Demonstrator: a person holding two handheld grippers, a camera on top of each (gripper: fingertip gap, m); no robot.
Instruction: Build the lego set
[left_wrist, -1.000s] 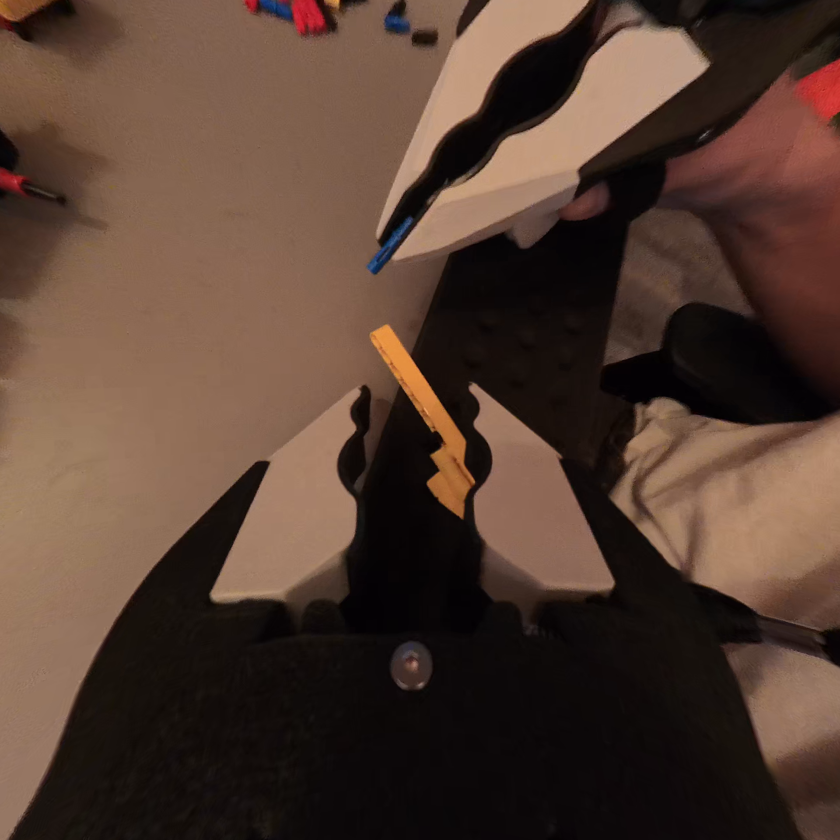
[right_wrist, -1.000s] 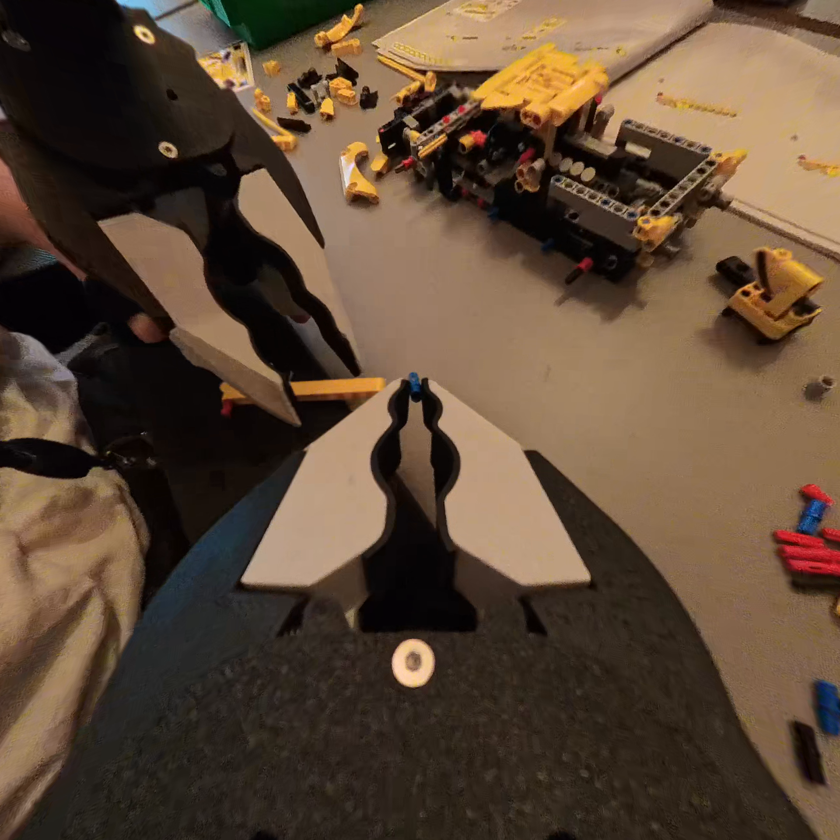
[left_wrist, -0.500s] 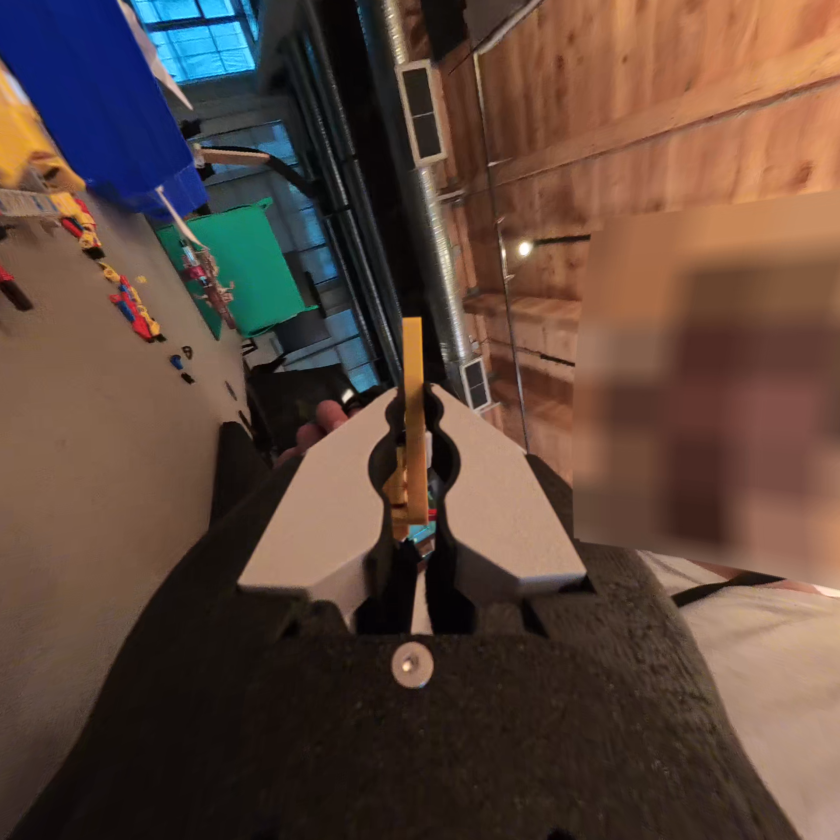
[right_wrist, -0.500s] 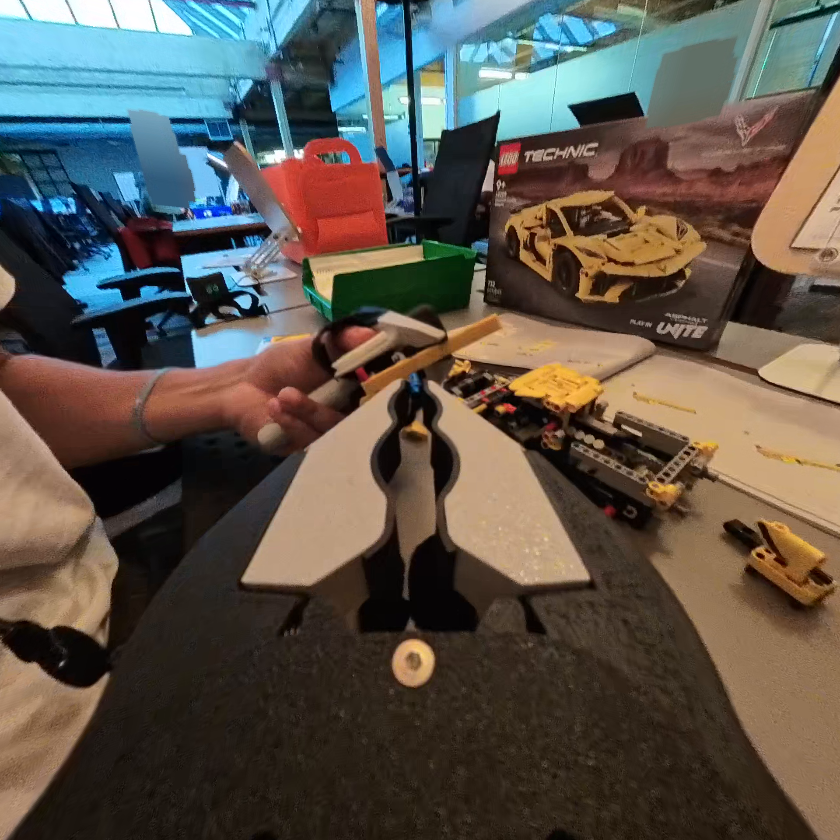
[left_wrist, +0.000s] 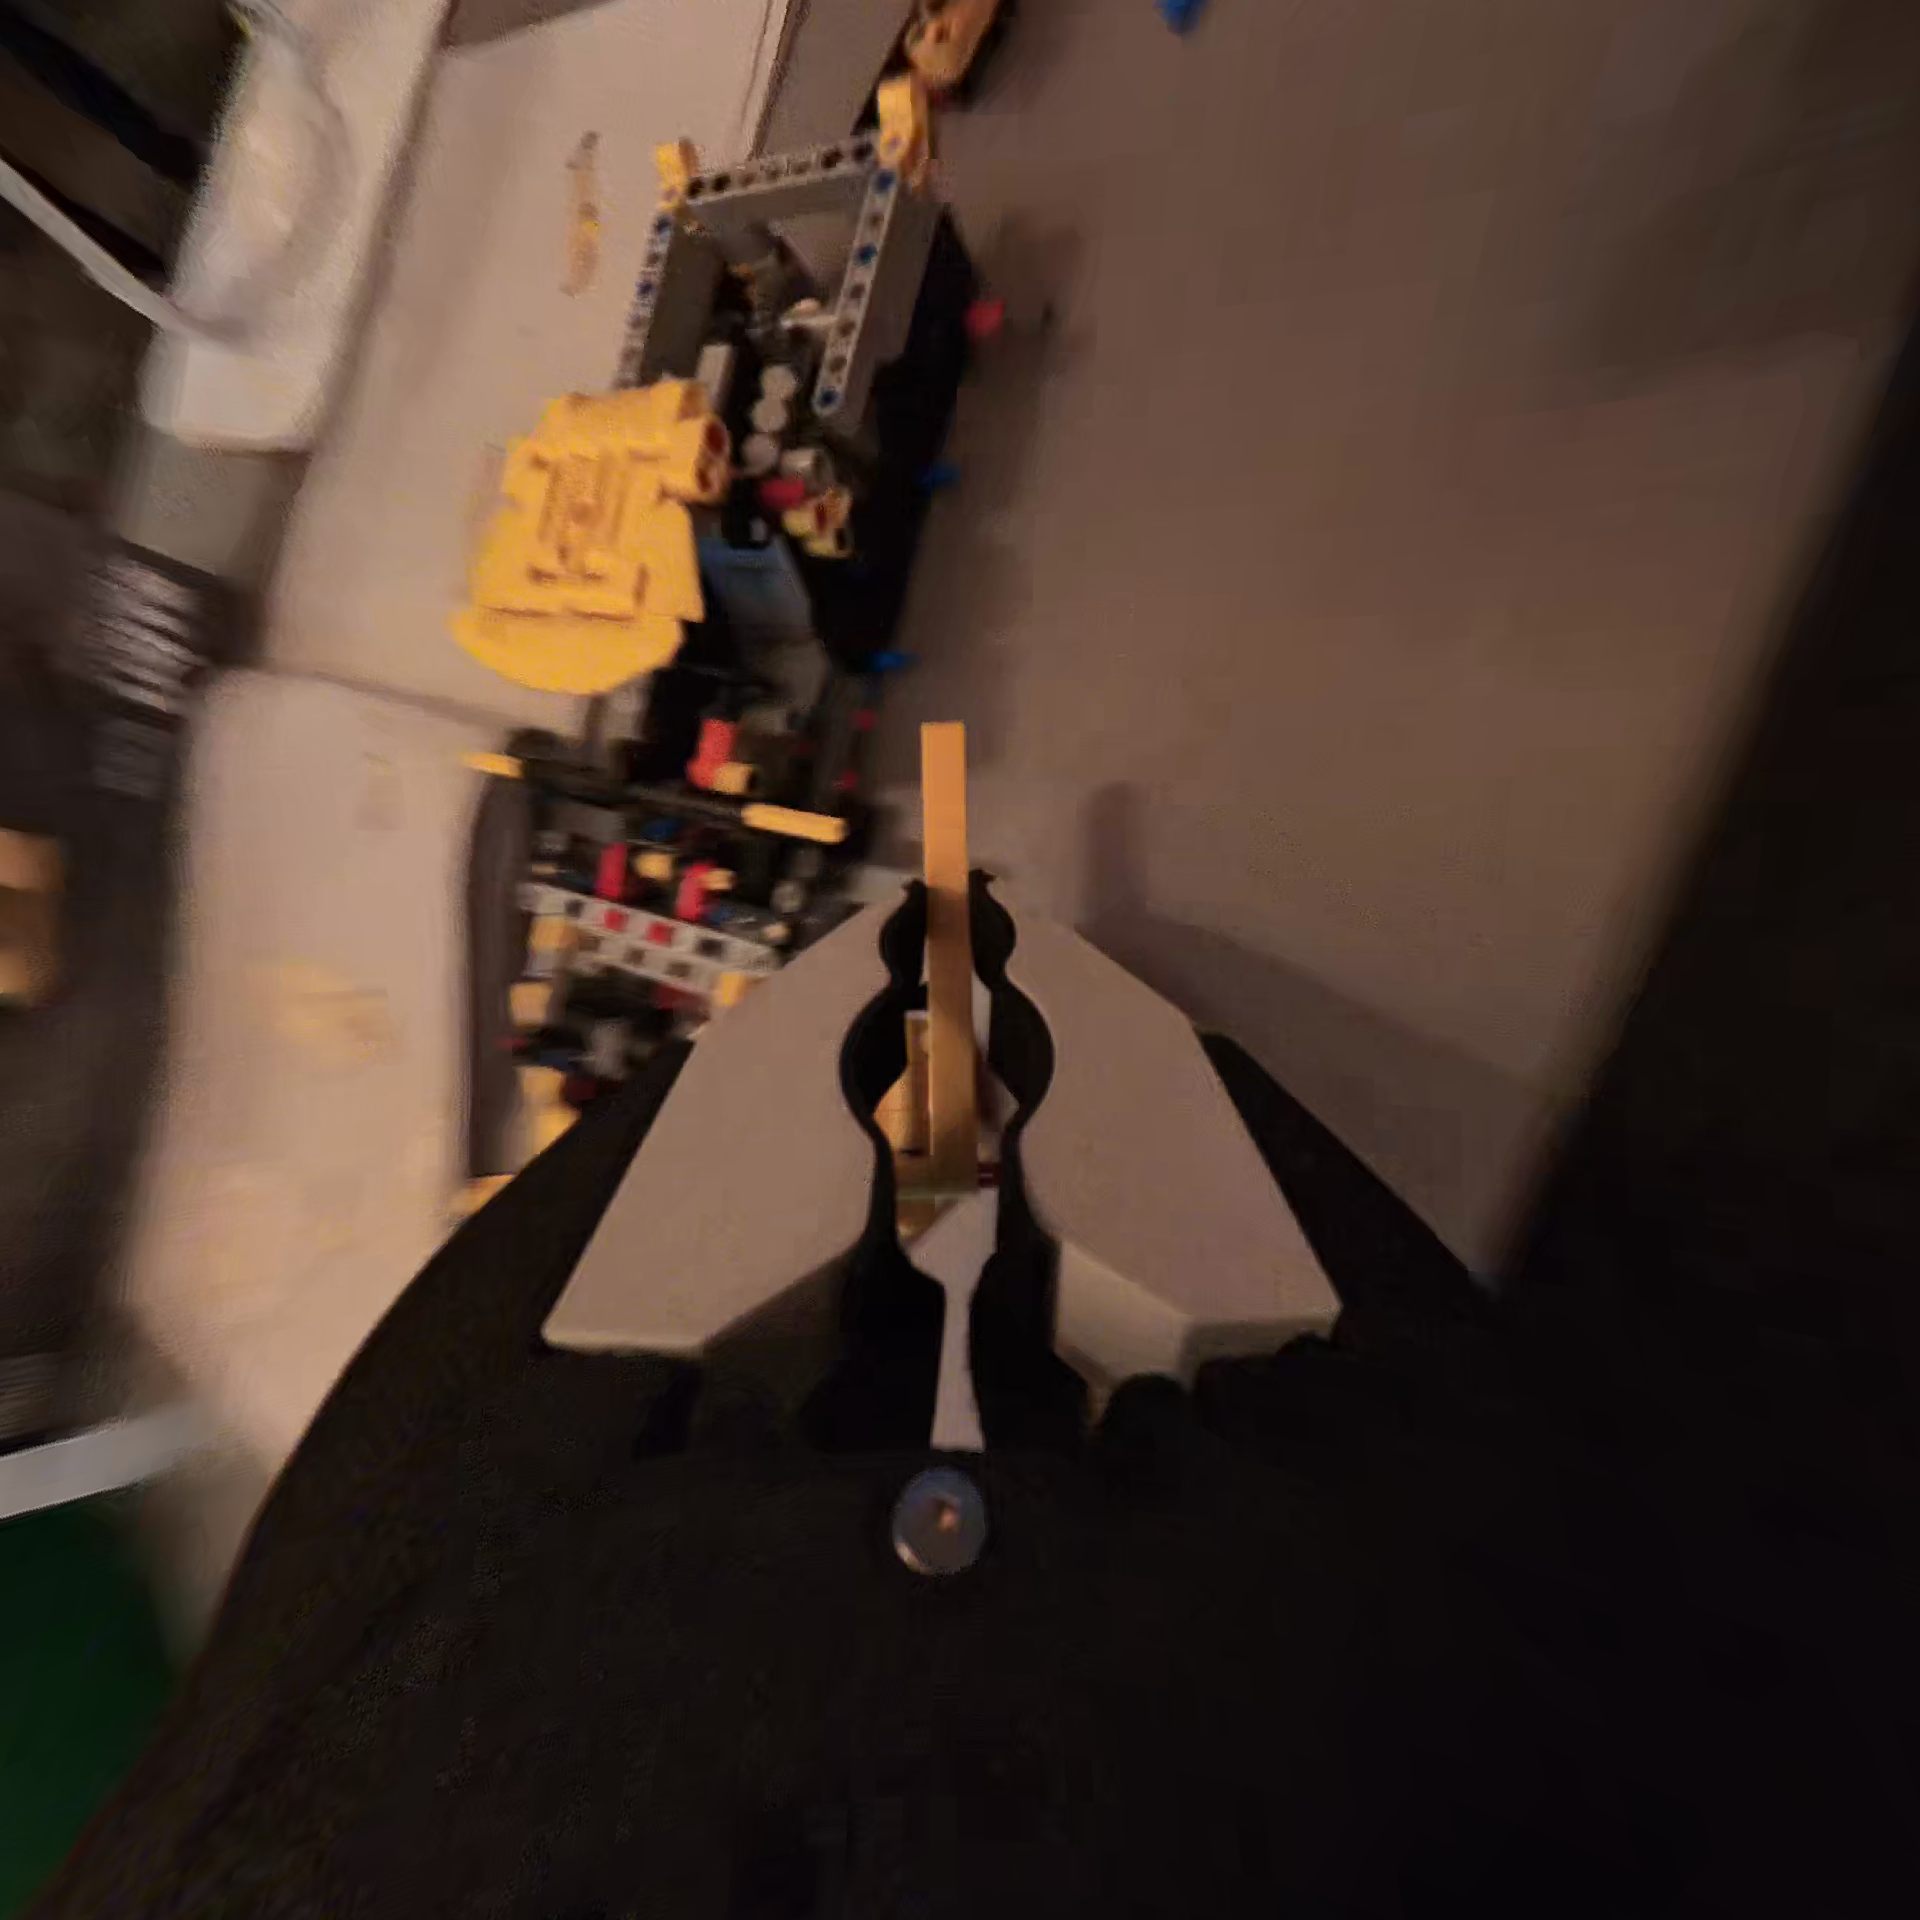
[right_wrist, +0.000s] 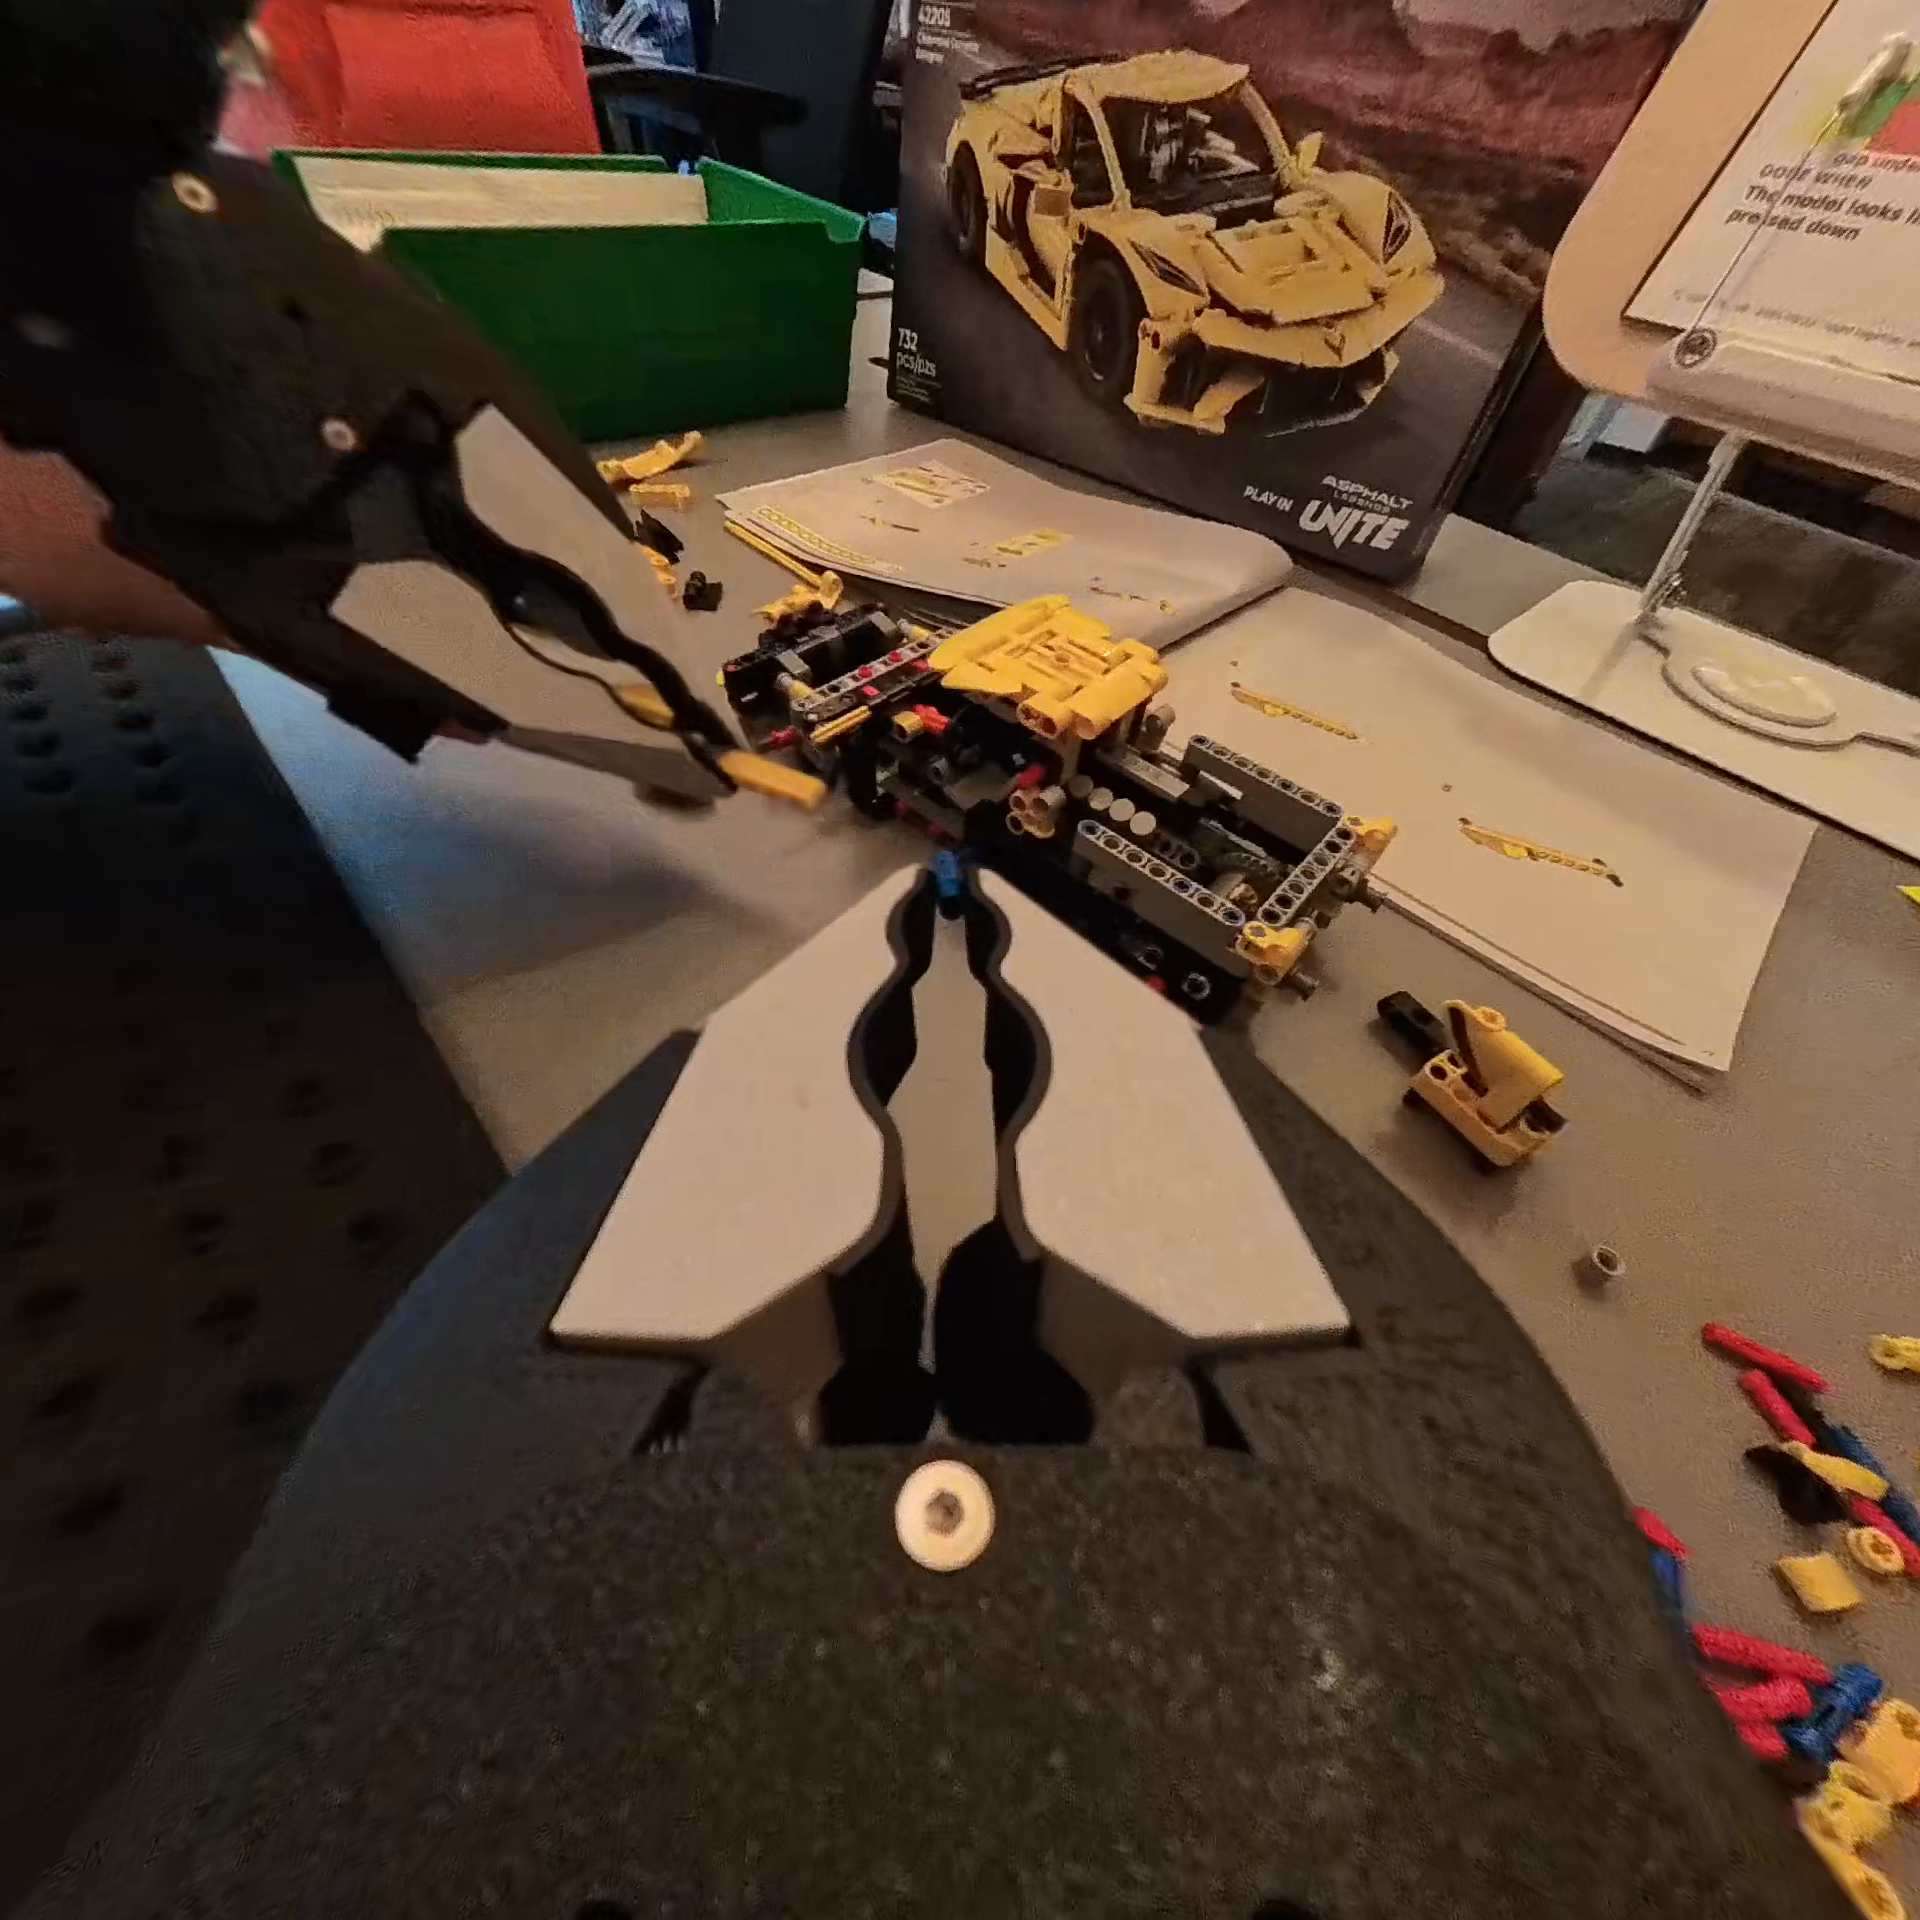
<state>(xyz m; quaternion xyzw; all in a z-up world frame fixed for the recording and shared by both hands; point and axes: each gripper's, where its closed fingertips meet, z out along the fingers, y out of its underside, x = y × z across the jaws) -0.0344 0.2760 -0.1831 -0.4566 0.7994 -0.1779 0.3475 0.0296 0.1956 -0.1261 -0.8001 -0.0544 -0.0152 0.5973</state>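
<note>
Left gripper clamped on long yellow beam; beam sticks straight out past fingertips. View blurred, tilted sideways. Half-built car model lies ahead on grey table, just left of beam tip: grey frame at far end, yellow panel on its left side.

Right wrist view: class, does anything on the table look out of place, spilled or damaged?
Nothing looks damaged. Loose red, blue and yellow pieces lie scattered at the table's right edge, and a small yellow sub-assembly sits apart from the half-built car, normal for a build in progress.
</note>
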